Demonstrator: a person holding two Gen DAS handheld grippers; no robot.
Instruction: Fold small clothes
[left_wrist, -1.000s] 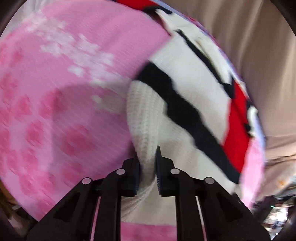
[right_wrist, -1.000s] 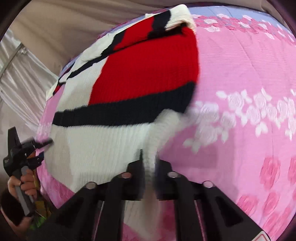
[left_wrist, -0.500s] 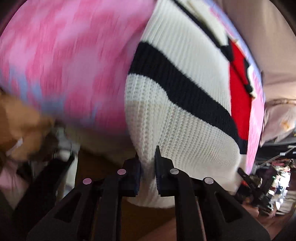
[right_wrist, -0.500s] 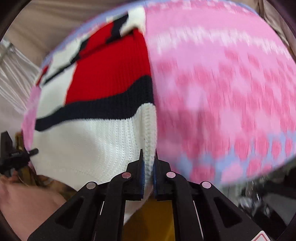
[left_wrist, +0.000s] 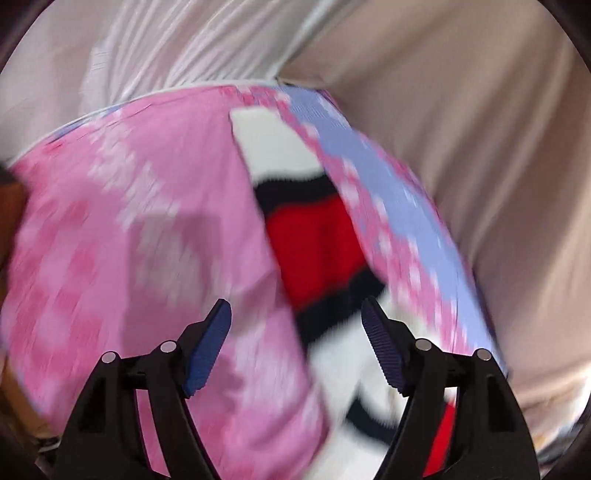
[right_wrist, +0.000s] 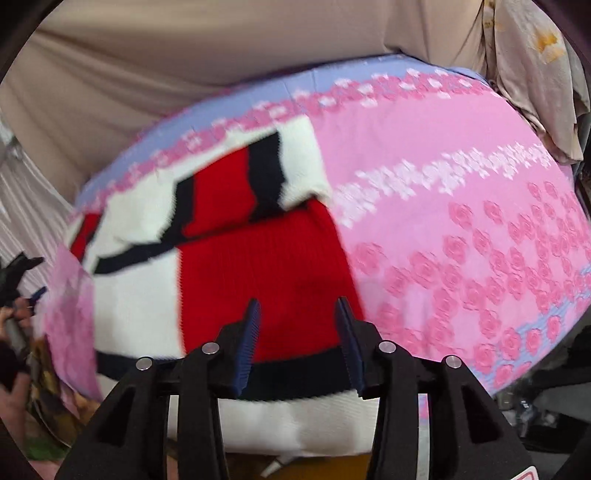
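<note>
Both claws point steeply downward with jaws opening and nothing pinched between their blue pads, the left claw spread wide, the right claw parted more narrowly, while a hand grips the left handle.

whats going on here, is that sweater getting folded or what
A person with a tool in each hand is folding a red, white and black knit sweater on a pink flowered blanket. Both the left tool and the right tool have their jaws opening with nothing pinched between them. The sweater lies on the blanket with a sleeve folded over its top.
</note>
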